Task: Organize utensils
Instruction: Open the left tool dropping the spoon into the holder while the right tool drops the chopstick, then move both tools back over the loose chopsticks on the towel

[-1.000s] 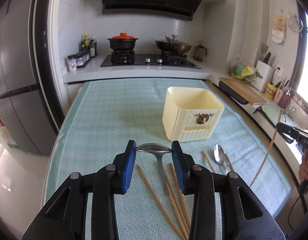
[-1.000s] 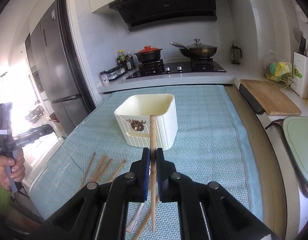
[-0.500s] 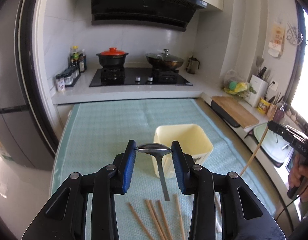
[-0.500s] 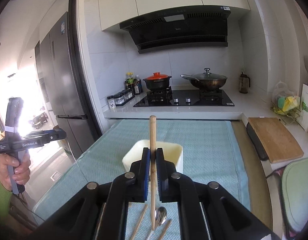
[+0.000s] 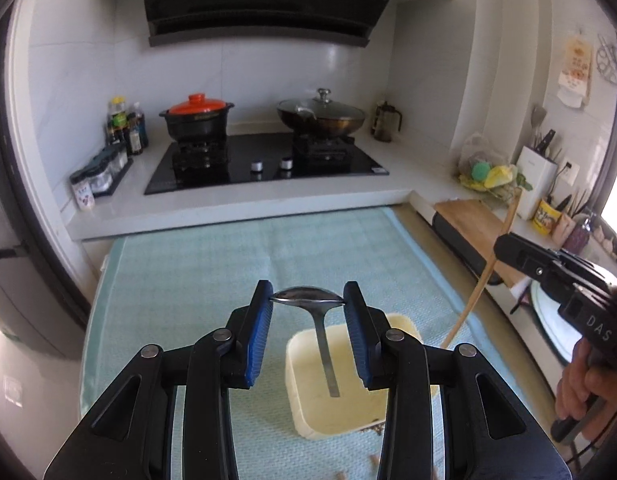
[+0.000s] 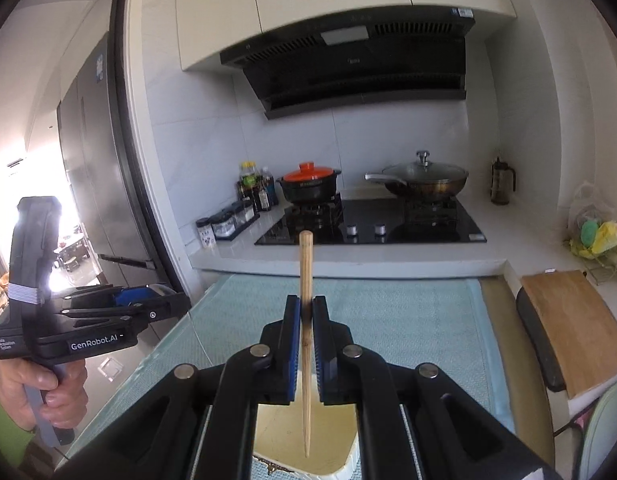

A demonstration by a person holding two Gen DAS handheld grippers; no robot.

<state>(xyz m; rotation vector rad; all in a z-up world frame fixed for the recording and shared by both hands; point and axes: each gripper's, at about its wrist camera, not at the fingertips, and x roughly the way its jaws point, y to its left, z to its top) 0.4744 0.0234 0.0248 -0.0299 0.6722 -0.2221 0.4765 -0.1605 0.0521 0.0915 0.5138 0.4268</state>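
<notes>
My left gripper [image 5: 307, 300] is shut on a metal spoon [image 5: 322, 332], gripped by its bowl, handle hanging down over the open cream utensil holder [image 5: 308, 412] on the teal mat. My right gripper [image 6: 306, 310] is shut on a wooden chopstick [image 6: 306, 276], held upright with its thin tip pointing down into the same holder [image 6: 340, 444]. The right gripper [image 5: 504, 248] with its chopstick [image 5: 474, 300] shows at the right of the left wrist view. The left gripper [image 6: 176, 304] shows at the left of the right wrist view.
A teal mat [image 5: 208, 272] covers the table. Behind it is a stove with an orange-lidded pot [image 5: 196, 118] and a wok [image 5: 320, 114]. A wooden cutting board [image 6: 572, 328] lies on the right counter. Chopstick ends [image 5: 374, 458] peek out at the mat's near edge. A fridge [image 6: 100, 184] stands left.
Both grippers have risen and moved forward over the holder. The spoon's handle and the chopstick's tip now hang over its opening; the loose chopsticks on the mat have dropped out of view.
</notes>
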